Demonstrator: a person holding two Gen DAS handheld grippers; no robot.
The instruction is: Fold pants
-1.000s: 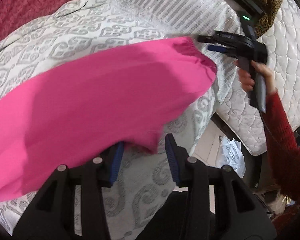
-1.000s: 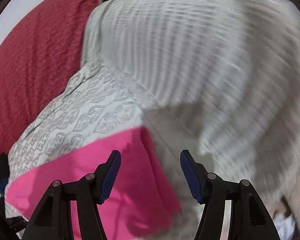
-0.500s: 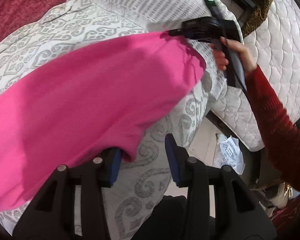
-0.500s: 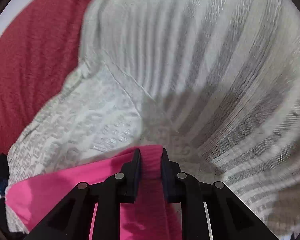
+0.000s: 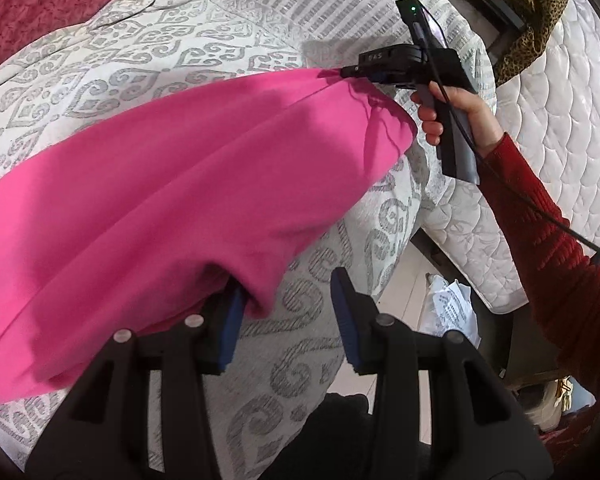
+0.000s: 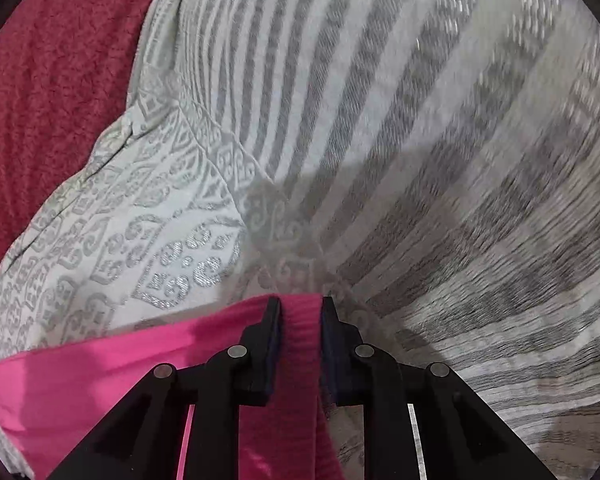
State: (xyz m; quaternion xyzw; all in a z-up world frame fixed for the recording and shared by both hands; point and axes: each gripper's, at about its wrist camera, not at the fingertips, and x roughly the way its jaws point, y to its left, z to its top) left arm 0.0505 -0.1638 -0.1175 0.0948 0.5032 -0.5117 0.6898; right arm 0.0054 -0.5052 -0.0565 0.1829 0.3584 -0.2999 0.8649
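Observation:
The pink pants (image 5: 160, 184) lie spread across the patterned grey-white bedspread (image 5: 132, 52). My right gripper (image 6: 299, 312) is shut on the ribbed waistband of the pants (image 6: 300, 360); it also shows in the left wrist view (image 5: 350, 72), pinching the far corner and lifting it slightly. My left gripper (image 5: 288, 312) is open, its left finger (image 5: 230, 320) just under the near pink corner, the right finger over the bedspread.
A dark red blanket (image 6: 40, 100) lies at the far left of the bed. A bare white quilted mattress (image 5: 540, 152) leans to the right, with a leopard-print cloth (image 5: 528, 4) above it. Floor with a white plastic bag (image 5: 452, 304) shows at the bed's edge.
My right gripper closed on the waistband corner and has started lifting it. My left gripper stayed open and moved closer to the near corner of the pants.

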